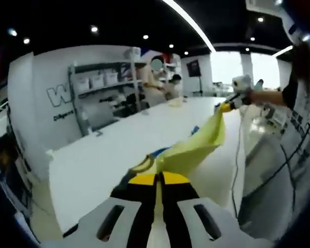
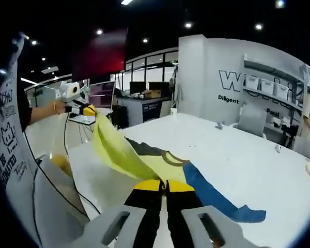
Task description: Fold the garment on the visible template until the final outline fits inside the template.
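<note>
On the wall beyond the table [image 2: 258, 165], a large "W" and smaller "Diligent" can be read. A yellow garment [image 2: 119, 150] with blue and dark parts is stretched in the air between the two grippers. Both the left gripper [image 1: 158, 178] and right gripper [image 2: 164, 185] have fingers clenched on its cloth. Open white table lies ahead.

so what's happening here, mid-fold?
A person holds a gripper in each hand. Both the left gripper and the right gripper are shut on a yellow garment with blue and black parts, lifted and stretched between them above the white table. No fold is laid down yet.
</note>
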`<act>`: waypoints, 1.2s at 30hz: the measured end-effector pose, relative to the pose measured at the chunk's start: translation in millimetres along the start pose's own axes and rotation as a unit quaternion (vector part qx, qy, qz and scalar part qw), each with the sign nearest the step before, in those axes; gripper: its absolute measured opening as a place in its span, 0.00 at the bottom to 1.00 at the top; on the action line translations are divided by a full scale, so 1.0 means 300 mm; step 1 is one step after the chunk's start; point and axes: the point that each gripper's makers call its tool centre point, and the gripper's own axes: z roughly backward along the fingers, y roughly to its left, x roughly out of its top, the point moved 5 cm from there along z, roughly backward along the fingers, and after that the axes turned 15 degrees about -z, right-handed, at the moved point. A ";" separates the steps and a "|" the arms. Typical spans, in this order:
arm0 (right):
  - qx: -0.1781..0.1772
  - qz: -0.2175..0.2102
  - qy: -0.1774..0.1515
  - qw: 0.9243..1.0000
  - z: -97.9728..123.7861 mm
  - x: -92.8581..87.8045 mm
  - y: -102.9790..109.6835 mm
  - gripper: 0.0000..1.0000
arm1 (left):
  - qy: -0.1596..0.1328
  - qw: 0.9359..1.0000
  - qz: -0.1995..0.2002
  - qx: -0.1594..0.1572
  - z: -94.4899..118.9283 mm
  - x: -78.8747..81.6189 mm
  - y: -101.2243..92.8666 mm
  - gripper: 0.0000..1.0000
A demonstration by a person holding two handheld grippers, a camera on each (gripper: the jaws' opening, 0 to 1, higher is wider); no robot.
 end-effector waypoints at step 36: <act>-0.011 -0.101 0.217 0.971 0.052 -0.692 0.018 0.00 | 0.188 0.963 0.110 -0.162 0.071 -0.527 -0.584 0.00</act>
